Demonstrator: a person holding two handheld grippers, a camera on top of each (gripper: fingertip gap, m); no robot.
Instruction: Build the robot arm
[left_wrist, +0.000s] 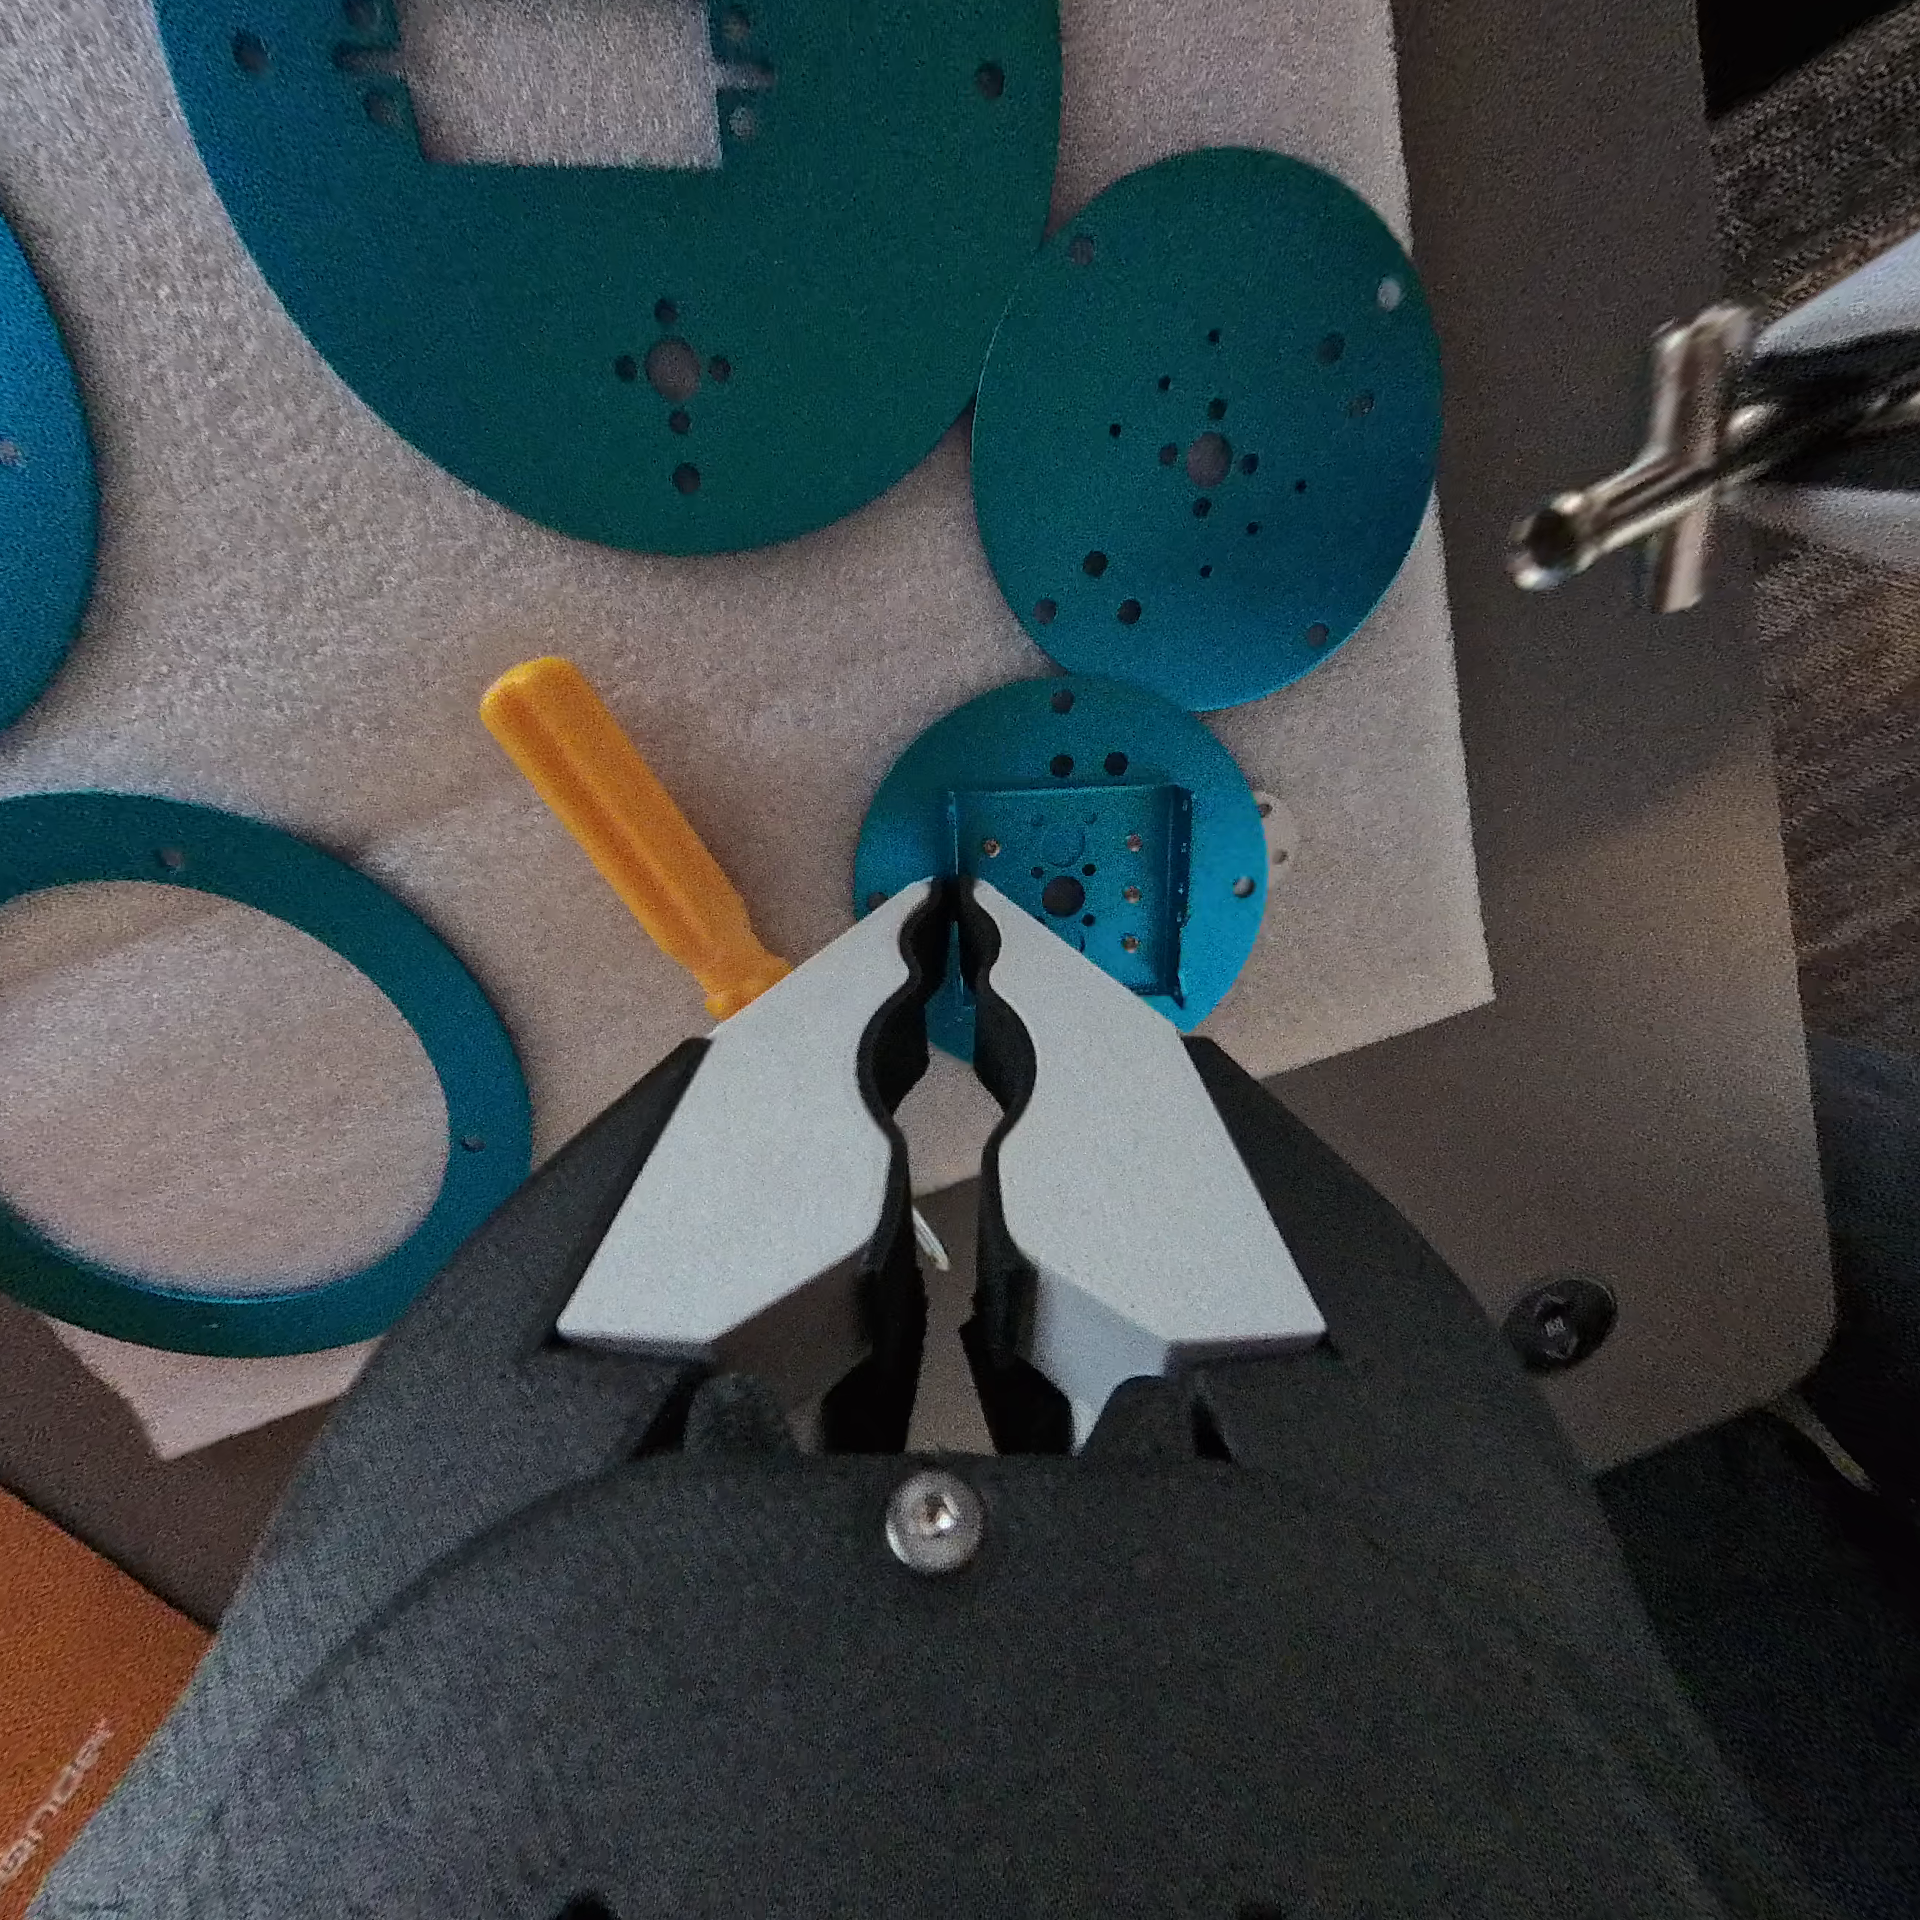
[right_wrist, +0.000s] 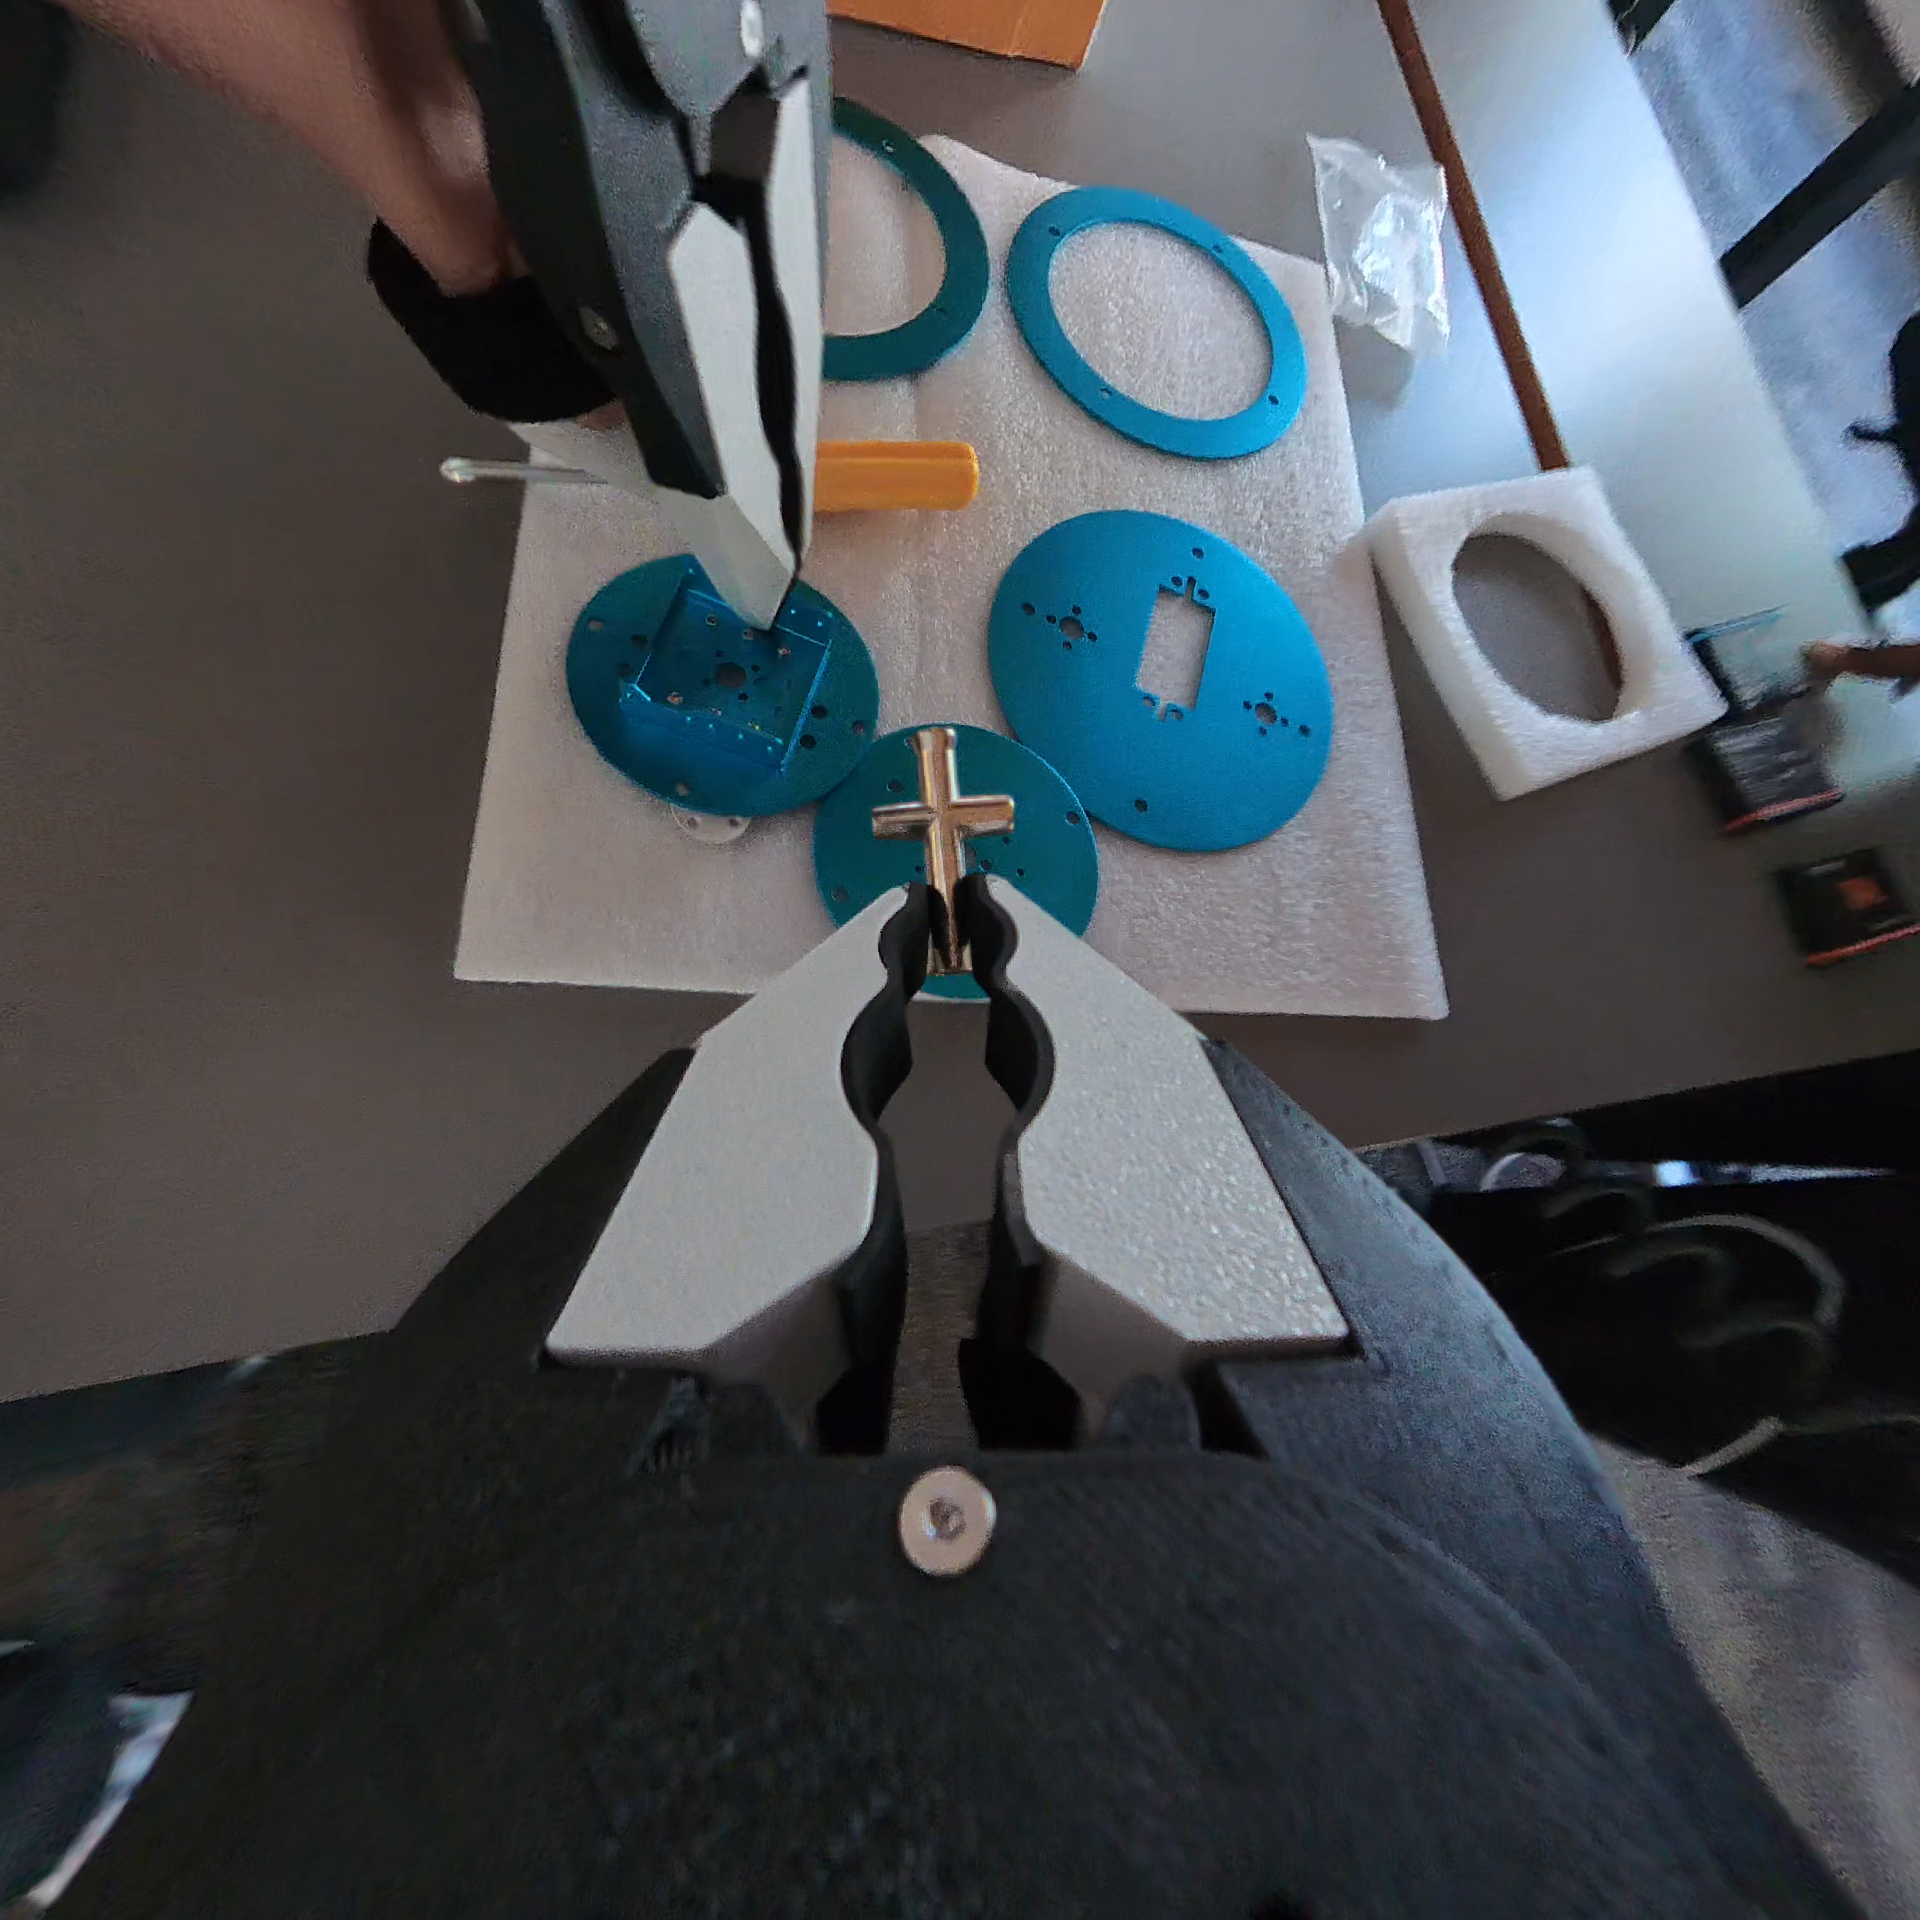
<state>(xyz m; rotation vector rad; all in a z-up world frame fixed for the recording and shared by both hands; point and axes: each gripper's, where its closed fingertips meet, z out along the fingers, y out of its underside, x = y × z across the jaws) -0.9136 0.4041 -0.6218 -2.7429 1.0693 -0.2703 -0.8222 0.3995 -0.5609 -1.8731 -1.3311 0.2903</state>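
Silver metal gleamed between the black pads of the right gripper (right_wrist: 943, 891), which was clenched on the lower stem of a small cross-shaped metal socket wrench (right_wrist: 940, 816), held upright above a small blue perforated metal disc (right_wrist: 1029, 831). That disc lay on a white foam sheet (right_wrist: 623, 914) spread over a grey table (right_wrist: 208, 831).

Just to its left, on the same sheet, lay a second small blue perforated disc (left_wrist: 1226, 831) carrying a blue U-shaped metal bracket (left_wrist: 1081, 883). The left gripper (left_wrist: 954, 885) reached down onto it, its fingers pinched on the bracket's near upright wall. A person's hand (right_wrist: 416, 156) held that gripper.

Beside the left gripper lay a screwdriver with a yellow plastic handle (left_wrist: 623, 821), its shaft passing beneath the fingers. To the right sat a large blue round plate with a rectangular cut-out (right_wrist: 1158, 681).

Farther back on the foam lay two blue flat metal rings (right_wrist: 1153, 322), side by side. Beyond the sheet's right edge stood a white foam block with an oval hole (right_wrist: 1538, 634) and a crumpled clear plastic bag (right_wrist: 1382, 239).
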